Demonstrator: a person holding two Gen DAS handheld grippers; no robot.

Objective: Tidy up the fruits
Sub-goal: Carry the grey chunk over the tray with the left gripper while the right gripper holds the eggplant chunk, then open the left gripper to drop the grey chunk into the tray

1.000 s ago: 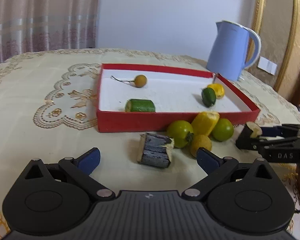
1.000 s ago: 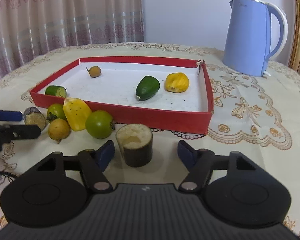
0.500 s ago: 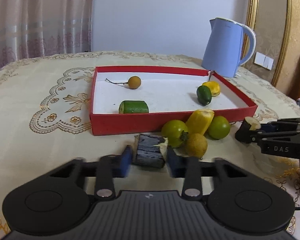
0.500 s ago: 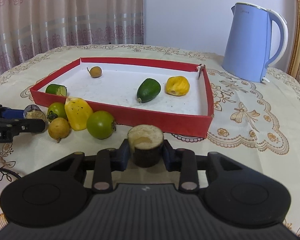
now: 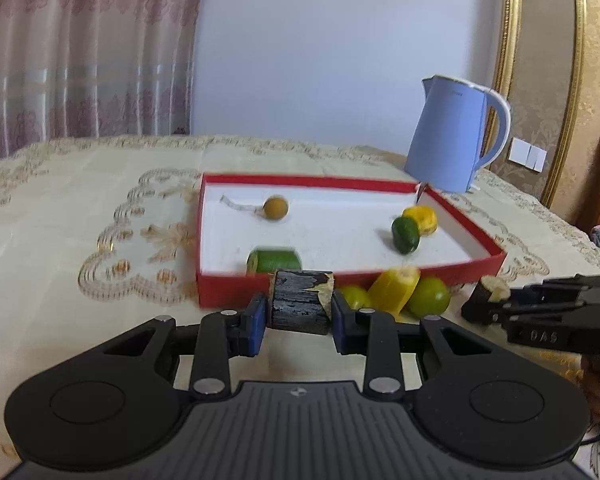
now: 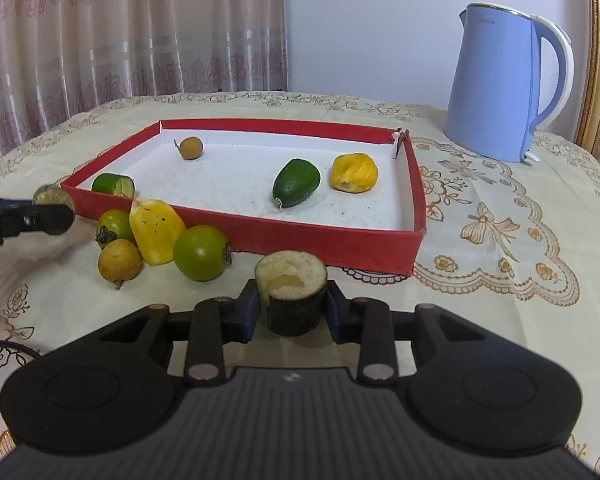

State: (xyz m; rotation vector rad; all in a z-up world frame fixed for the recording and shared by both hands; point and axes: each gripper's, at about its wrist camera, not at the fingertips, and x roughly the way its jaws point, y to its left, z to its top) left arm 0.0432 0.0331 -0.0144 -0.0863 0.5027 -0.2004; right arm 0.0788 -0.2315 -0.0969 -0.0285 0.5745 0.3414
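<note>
1. Left claw (image 5: 299, 320) is closing, pads pressing one dark fruit chunk (image 5: 300, 302).
2. Right claw (image 6: 291, 310) grips one pale-topped chunk (image 6: 291, 286).
3. Red tray (image 6: 300, 236) holds four fruits; four lie on the bench (image 6: 500, 280).

Kettle and curtain behind the fruit
A blue kettle (image 6: 500, 88) stands on the lace-clothed surface (image 6: 500, 216); a pink curtain (image 6: 120, 32) hangs behind

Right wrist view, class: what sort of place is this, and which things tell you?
Probably a home dining or living room: a lace-patterned tablecloth covers the table, an electric kettle stands on it, and patterned curtains hang behind.
</note>
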